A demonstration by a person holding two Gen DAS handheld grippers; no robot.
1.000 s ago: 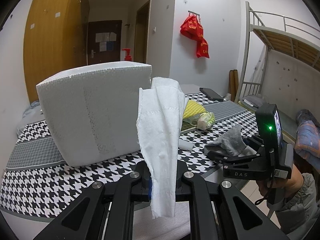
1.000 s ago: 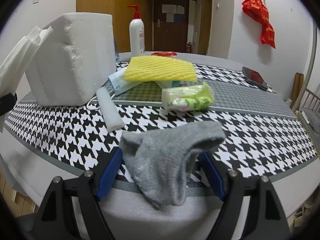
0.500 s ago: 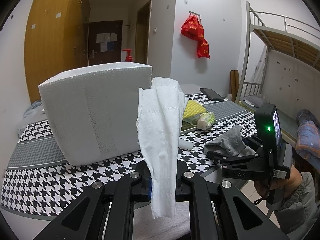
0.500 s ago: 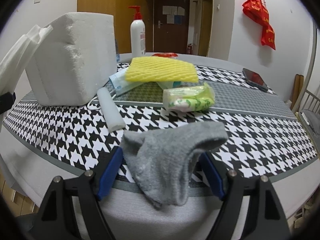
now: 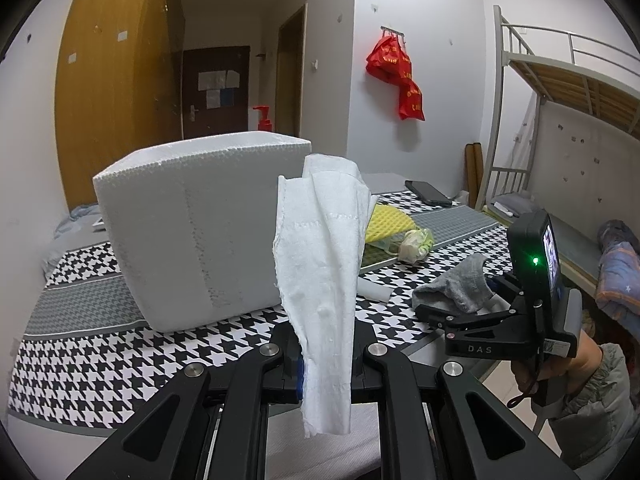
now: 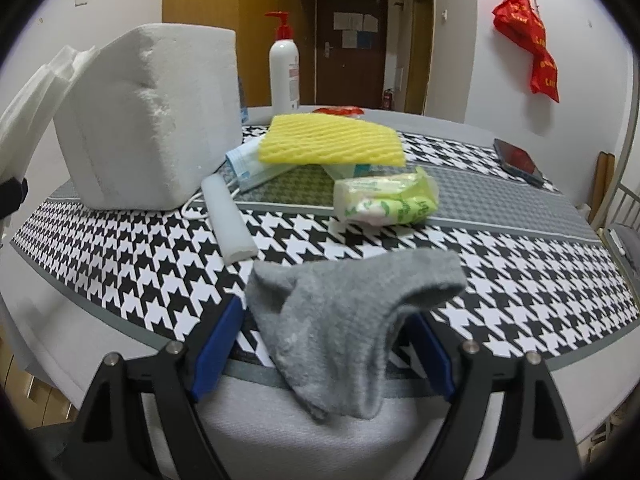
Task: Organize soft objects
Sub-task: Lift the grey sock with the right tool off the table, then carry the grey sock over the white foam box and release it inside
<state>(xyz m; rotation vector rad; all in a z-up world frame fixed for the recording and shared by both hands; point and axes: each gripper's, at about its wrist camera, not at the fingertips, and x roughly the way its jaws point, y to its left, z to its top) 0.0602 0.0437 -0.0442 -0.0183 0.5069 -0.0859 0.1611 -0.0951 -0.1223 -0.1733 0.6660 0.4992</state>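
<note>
My left gripper (image 5: pixel 326 364) is shut on a white paper tissue (image 5: pixel 324 264) that stands up between its fingers, just in front of the table's near edge. A big white foam box (image 5: pixel 200 228) stands on the table behind it; it also shows in the right wrist view (image 6: pixel 148 120). My right gripper (image 6: pixel 324 344) holds a grey sock (image 6: pixel 344 312) draped between its wide-set blue pads (image 6: pixel 218 338); it also shows in the left wrist view (image 5: pixel 476 312) with the sock (image 5: pixel 460 284).
On the houndstooth tablecloth (image 6: pixel 520 264) lie a yellow foam net (image 6: pixel 332 144), a blue face mask (image 6: pixel 248 164), a green tissue pack (image 6: pixel 384 200), a white foam strip (image 6: pixel 228 220), a pump bottle (image 6: pixel 284 68) and a phone (image 6: pixel 518 160). A bunk bed (image 5: pixel 568 92) stands to the right.
The left wrist view has shifted slightly, so the foam box sits a little further right. The right gripper with the sock has crept slightly forward over the table edge.
</note>
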